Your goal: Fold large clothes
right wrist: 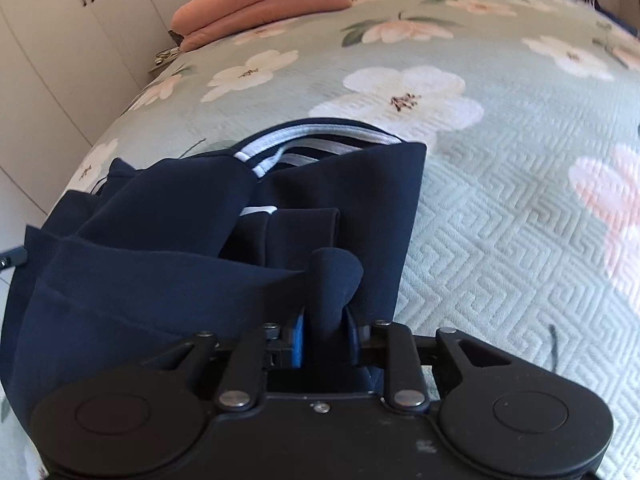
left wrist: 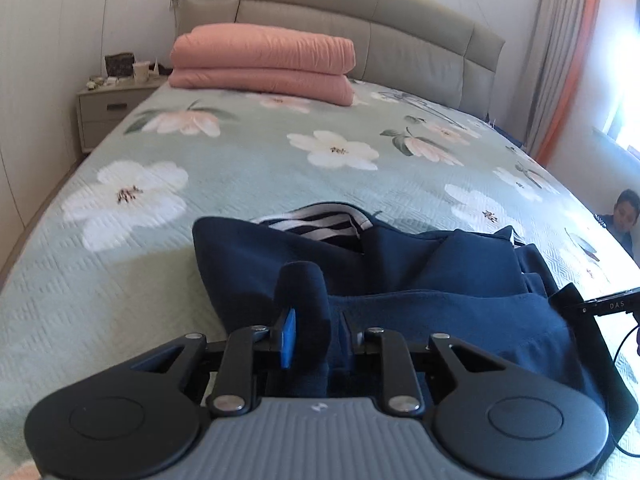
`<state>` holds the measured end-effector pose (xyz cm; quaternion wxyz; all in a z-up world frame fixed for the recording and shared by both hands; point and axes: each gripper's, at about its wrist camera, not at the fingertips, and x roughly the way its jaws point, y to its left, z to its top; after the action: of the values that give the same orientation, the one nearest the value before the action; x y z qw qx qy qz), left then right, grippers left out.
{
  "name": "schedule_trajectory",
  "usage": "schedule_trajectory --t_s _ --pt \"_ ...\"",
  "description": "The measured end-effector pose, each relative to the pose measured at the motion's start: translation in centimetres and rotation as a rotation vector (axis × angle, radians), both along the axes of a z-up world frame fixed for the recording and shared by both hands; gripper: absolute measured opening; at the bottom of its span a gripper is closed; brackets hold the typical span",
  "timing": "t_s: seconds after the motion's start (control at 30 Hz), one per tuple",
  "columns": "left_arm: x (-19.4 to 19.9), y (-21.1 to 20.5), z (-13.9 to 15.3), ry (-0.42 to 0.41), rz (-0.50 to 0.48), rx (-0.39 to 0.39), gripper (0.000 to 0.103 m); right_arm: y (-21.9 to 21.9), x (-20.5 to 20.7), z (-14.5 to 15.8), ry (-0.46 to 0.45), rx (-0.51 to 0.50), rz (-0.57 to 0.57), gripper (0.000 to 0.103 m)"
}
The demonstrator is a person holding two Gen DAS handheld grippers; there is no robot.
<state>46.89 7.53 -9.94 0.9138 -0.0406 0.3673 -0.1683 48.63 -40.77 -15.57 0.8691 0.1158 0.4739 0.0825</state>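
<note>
A navy blue garment [left wrist: 420, 276] with a white-striped collar lies bunched at the near end of the bed. My left gripper [left wrist: 314, 332] is shut on a fold of its navy cloth, which sticks up between the blue pads [left wrist: 289, 336]. In the right wrist view the same garment [right wrist: 160, 264] spreads to the left. My right gripper [right wrist: 326, 340] is shut on another bunch of the navy cloth near the garment's right edge. The other gripper's body shows at the right edge of the left wrist view [left wrist: 600, 304].
The bed [left wrist: 240, 168] has a green quilted cover with large flowers. A folded pink duvet [left wrist: 264, 64] lies by the grey headboard [left wrist: 360, 20]. A nightstand [left wrist: 112, 108] stands on the left, wardrobes [right wrist: 52, 40] beyond. A child [left wrist: 622, 216] sits at the right bedside, by curtains.
</note>
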Motion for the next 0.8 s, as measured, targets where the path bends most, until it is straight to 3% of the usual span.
schedule_trajectory --t_s 0.17,0.23,0.37,0.53,0.63,0.7,0.73,0.8 --pt "0.9 0.5 -0.6 0.026 0.004 -0.08 0.029 -1.2 0.4 -0.7 0.028 0.107 -0.036 0.035" --pt "0.6 0.1 -0.4 0.004 0.013 -0.04 0.028 -0.8 -0.2 0.0 -0.003 0.1 -0.006 0.024" --pt "-0.1 -0.3 0.1 -0.056 0.056 0.041 0.031 1.2 -1.2 0.9 -0.025 0.027 0.083 0.022" --pt "1.4 0.2 -1.6 0.009 0.046 0.009 0.038 1.4 -0.5 0.2 -0.002 0.024 0.078 0.025" --pt "2.4 1.2 -2.7 0.042 0.069 -0.052 0.038 1.0 -0.3 0.0 0.008 0.044 0.062 0.028" --pt "3.6 2.0 -4.1 0.11 0.069 -0.112 0.037 0.8 -0.2 -0.1 0.013 0.054 0.054 0.029" --pt "3.9 2.3 -4.4 0.125 0.071 -0.133 0.035 0.7 -0.3 -0.2 0.014 0.064 0.048 0.029" --pt "3.6 2.1 -4.1 0.125 0.029 -0.163 0.018 0.3 -0.4 -0.4 0.013 0.087 0.028 0.029"
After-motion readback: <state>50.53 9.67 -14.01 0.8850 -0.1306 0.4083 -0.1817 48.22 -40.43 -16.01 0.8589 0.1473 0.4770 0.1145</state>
